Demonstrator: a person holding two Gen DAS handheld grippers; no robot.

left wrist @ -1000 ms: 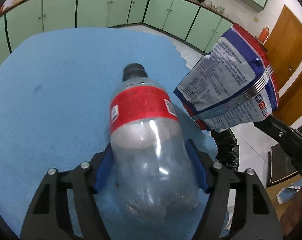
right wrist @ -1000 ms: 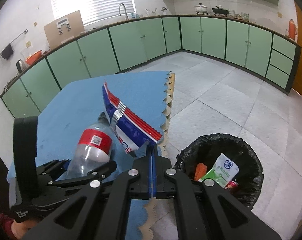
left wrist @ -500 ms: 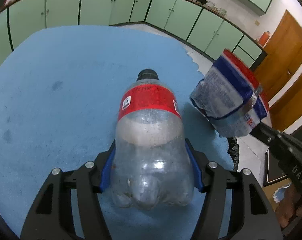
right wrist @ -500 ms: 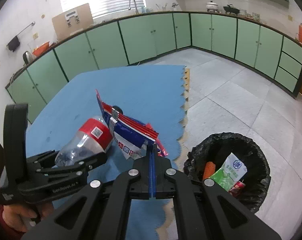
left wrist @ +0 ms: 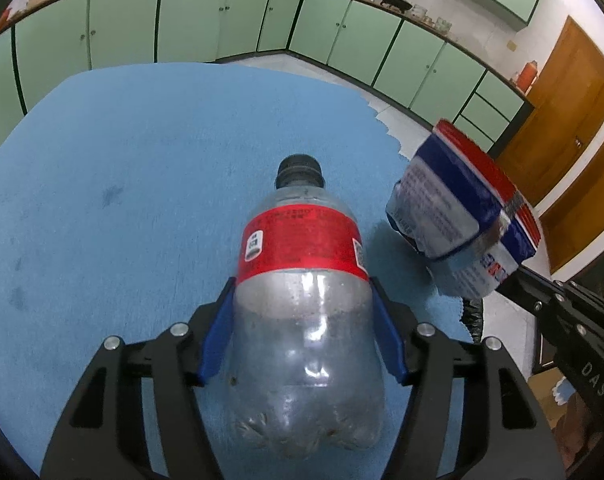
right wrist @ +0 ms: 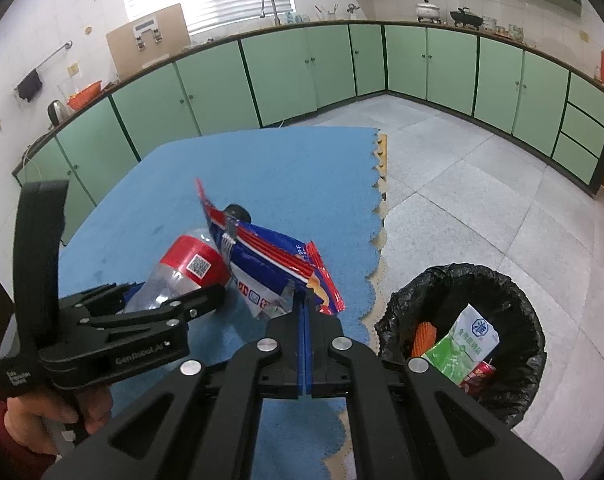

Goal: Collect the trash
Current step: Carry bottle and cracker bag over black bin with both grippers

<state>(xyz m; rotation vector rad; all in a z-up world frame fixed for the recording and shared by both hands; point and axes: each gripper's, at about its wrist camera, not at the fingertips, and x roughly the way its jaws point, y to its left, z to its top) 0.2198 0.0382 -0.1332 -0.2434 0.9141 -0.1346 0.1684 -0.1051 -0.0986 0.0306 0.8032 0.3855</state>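
Kitchen: green cabinets [right wrist: 286, 76] along the walls, grey tiled floor [right wrist: 481, 184], wooden door [left wrist: 561, 128] at the right of the left wrist view.

Mat [left wrist: 142, 200]: blue, scalloped edge, laid over the surface under both tongs; whether a desk or the floor lies beneath, cannot tell.

Bin [right wrist: 517, 292]: round, black liner, standing on the floor just beside the mat's edge. Inside: green-and-white carton [right wrist: 465, 340], red can [right wrist: 477, 372], an orange item [right wrist: 423, 336].

Bottle [left wrist: 302, 300]: clear plastic, red label, dark cap, empty but for some residue. Held off the mat, cap pointing away from the camera. Also seen in the right wrist view [right wrist: 182, 276], partly behind the bag.

Bag [right wrist: 270, 268]: snack bag, blue, red and white, crumpled. Held up above the mat near its edge, just beside the bottle, left of the bin. In the left wrist view [left wrist: 457, 216], to the right of the bottle.

Left tongs [left wrist: 302, 320]: about halfway apart, blue pads [left wrist: 218, 336] pressed on either side of the bottle's lower body, bottle gripped. Held by a hand [right wrist: 82, 412] with a red sleeve.

Right tongs [right wrist: 305, 312]: fully closed, pads meeting, pinching a lower corner of the bag.
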